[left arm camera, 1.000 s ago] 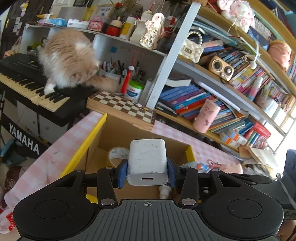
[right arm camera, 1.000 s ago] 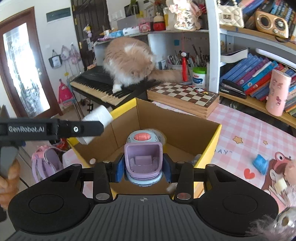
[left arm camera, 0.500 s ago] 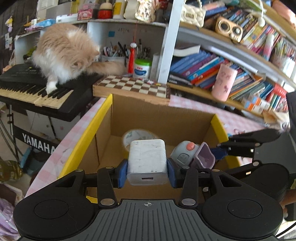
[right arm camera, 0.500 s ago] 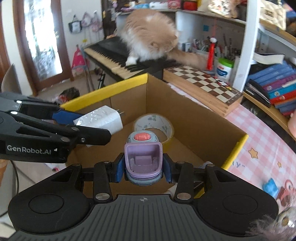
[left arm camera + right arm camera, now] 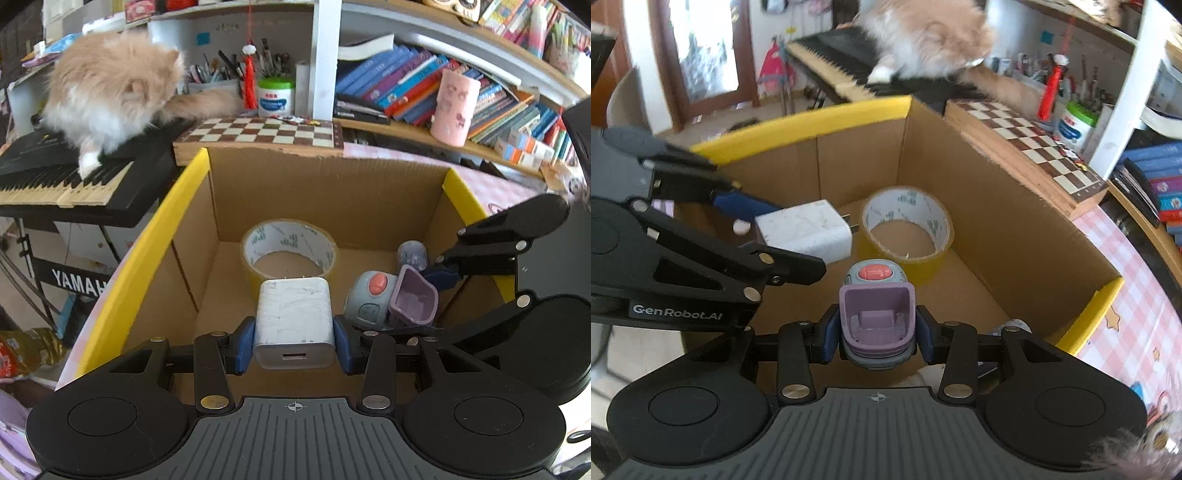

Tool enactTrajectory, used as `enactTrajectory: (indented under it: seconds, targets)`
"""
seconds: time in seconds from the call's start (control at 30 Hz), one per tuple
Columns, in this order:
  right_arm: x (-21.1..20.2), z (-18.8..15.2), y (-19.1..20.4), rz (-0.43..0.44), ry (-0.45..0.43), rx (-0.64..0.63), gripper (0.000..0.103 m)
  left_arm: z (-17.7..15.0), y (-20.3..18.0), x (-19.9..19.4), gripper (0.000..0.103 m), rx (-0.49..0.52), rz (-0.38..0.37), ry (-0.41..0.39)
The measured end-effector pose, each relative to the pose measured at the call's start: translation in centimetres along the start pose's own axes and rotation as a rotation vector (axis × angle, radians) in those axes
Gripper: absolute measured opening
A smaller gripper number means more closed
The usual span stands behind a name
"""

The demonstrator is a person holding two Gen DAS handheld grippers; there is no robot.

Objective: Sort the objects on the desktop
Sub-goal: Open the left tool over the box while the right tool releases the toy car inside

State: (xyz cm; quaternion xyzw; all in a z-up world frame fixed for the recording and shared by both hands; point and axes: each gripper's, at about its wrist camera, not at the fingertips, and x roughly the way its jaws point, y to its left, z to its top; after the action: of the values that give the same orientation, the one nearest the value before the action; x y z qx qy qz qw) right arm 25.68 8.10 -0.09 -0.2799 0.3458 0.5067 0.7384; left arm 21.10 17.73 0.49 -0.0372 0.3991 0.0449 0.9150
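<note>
Charger (image 5: 293,319), white w/ a USB port facing us, sits clamped in our left tool (image 5: 293,345) at lower centre of the left wrist view; blue pads press both its sides, jaws part-open to its width. In the right wrist view the same charger (image 5: 807,230) shows at centre left, prongs pointing toward the tape roll (image 5: 907,230).

Our right tool (image 5: 875,338) grips a small grey-and-purple toy (image 5: 875,314) w/ a red button on top, pads tight on both sides, jaws fairly narrow. From the left wrist view that toy (image 5: 391,301) hangs at centre right, just beside the charger.

Both tools are tilted down over the open cardboard box (image 5: 325,192) w/ yellow rim, which fills mid-frame. Tape roll (image 5: 290,251) lies flat on the box floor near the back wall. Another small greyish item (image 5: 412,254) sits at the box's right back corner; we can't tell what it is.

Beyond the box, upper frame: chessboard (image 5: 264,131), a fluffy cat (image 5: 110,85) on a keyboard (image 5: 62,177) at upper left.
</note>
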Motion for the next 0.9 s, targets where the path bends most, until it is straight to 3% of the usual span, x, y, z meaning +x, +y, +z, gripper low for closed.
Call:
enactTrajectory:
  seconds: [0.2, 0.43, 0.5, 0.57, 0.9]
  targets:
    - [0.8, 0.1, -0.2, 0.024, 0.046, -0.04, 0.039, -0.1, -0.3, 0.8, 0.042, 0.022, 0.009, 0.021]
    - [0.9, 0.1, -0.2, 0.025, 0.041, -0.047, 0.039, 0.0, -0.1, 0.8, 0.042, 0.015, 0.008, 0.018]
    - [0.7, 0.1, -0.3, 0.023, 0.028, -0.042, 0.04, 0.0, 0.0, 0.2, 0.046, 0.005, 0.015, -0.019]
    - [0.4, 0.1, -0.5, 0.027, 0.007, -0.021, 0.04, 0.1, 0.1, -0.6, 0.059, -0.019, 0.021, -0.065]
    - [-2.9, -0.1, -1.3, -0.008, -0.108, 0.126, 0.047, 0.6, 0.9, -3.5, 0.061, -0.07, 0.011, -0.17]
